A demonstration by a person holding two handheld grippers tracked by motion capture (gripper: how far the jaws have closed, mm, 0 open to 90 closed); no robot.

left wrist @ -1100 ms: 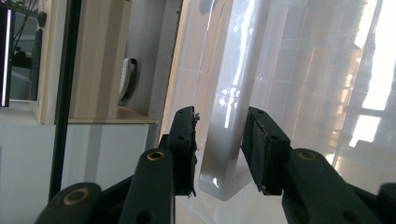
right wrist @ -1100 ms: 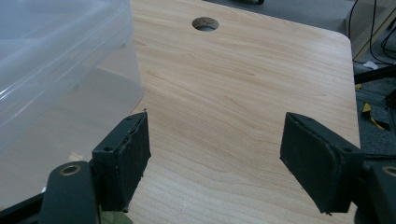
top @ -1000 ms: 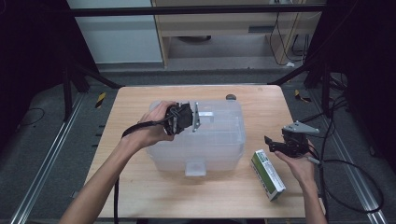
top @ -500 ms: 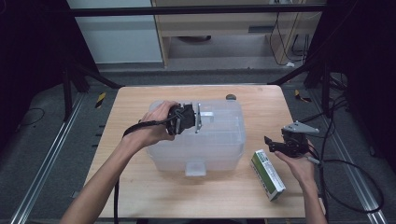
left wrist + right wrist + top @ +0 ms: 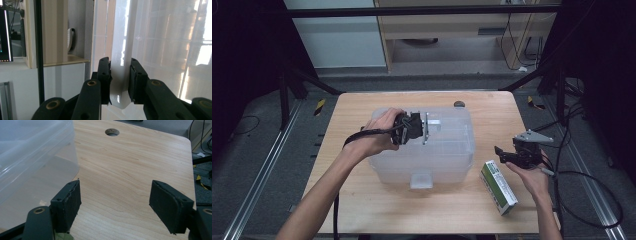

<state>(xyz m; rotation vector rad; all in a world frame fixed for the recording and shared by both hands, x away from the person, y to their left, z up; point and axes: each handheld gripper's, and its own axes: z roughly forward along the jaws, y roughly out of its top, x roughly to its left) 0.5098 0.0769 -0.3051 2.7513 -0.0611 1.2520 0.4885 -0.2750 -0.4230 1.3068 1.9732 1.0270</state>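
High view: a clear plastic storage bin (image 5: 432, 150) stands at the middle of the wooden table (image 5: 362, 200), and the left gripper (image 5: 414, 128) is held at its top, near the far-left part of the lid. A green-and-white carton (image 5: 498, 186) lies on the table to the right of the bin, with the right gripper (image 5: 518, 155) hovering just above its far end.

From the left gripper view, the jaws are seen closed on a translucent white lip of the bin lid (image 5: 120, 75) — a thin upright flange pinched between both pads, gripped near its lower tip. The step in hand is judged to be lifting or unlatching the lid. For this to go well, the flange should be seated deeper between the pads before any pull, since it is held near its end and could slip out; the lift is best made steadily along the flange, not across it.

In the right gripper view the jaws stand wide apart with nothing between them — only bare table beyond, and the bin's corner (image 5: 37, 157) at the left. It could be used to steady the bin.
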